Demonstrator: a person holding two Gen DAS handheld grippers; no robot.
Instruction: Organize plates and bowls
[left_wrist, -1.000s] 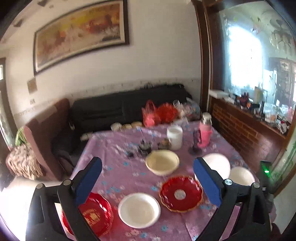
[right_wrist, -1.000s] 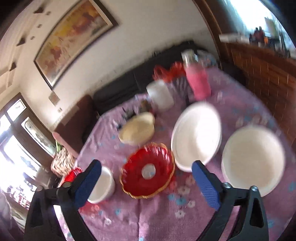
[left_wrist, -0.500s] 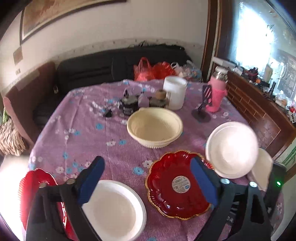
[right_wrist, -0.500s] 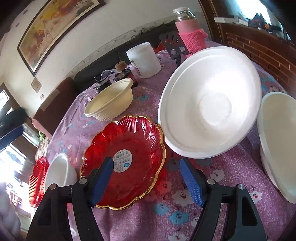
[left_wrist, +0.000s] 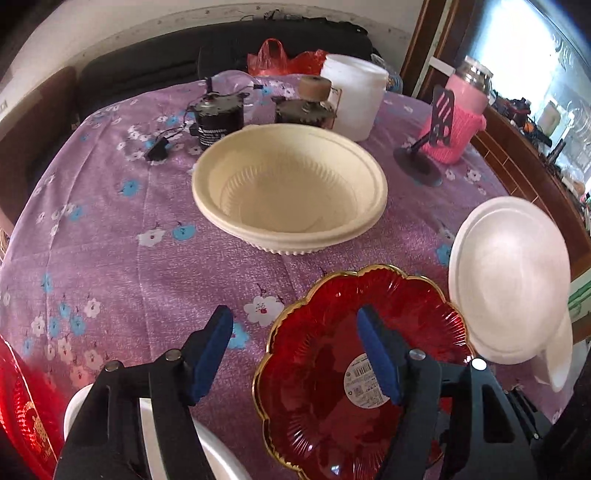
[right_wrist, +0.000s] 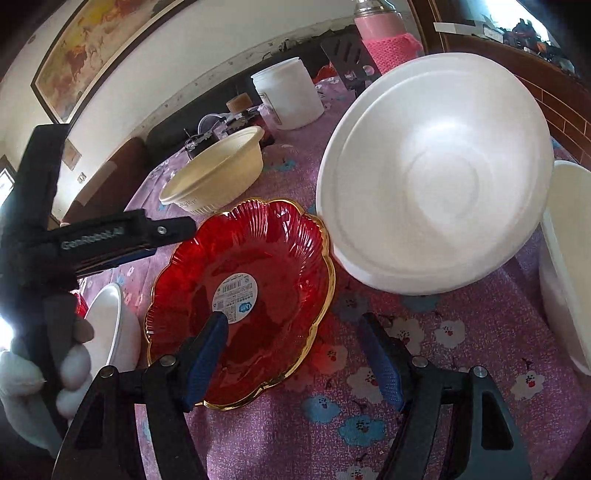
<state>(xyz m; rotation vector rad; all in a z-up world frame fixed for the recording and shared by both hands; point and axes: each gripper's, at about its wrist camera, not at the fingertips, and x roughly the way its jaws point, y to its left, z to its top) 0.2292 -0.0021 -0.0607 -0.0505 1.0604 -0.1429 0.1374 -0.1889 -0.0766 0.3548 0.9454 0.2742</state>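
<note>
Worktop with plates and bowls; both hand-held grippers released, grasping nothing.

The worktop (left_wrist: 110, 229), covered in purple floral cloth, carries a cream bowl (left_wrist: 290, 188) at centre, a red gold-rimmed plate (left_wrist: 332, 369) toward the near edge, and a white foam bowl (left_wrist: 509, 277) tilted up near the right edge. The left hand-held gripper (left_wrist: 295, 358) hovers spread over the red plate's left rim; the right hand-held gripper (right_wrist: 295, 362) hovers spread over its right rim. Only the right wrist view shows the wall painting (right_wrist: 99, 48) and a second white bowl (right_wrist: 569, 258) at the right edge. Only the left wrist view shows a window (left_wrist: 524, 55) and a second red plate (left_wrist: 22, 406) at the near left corner.
</note>
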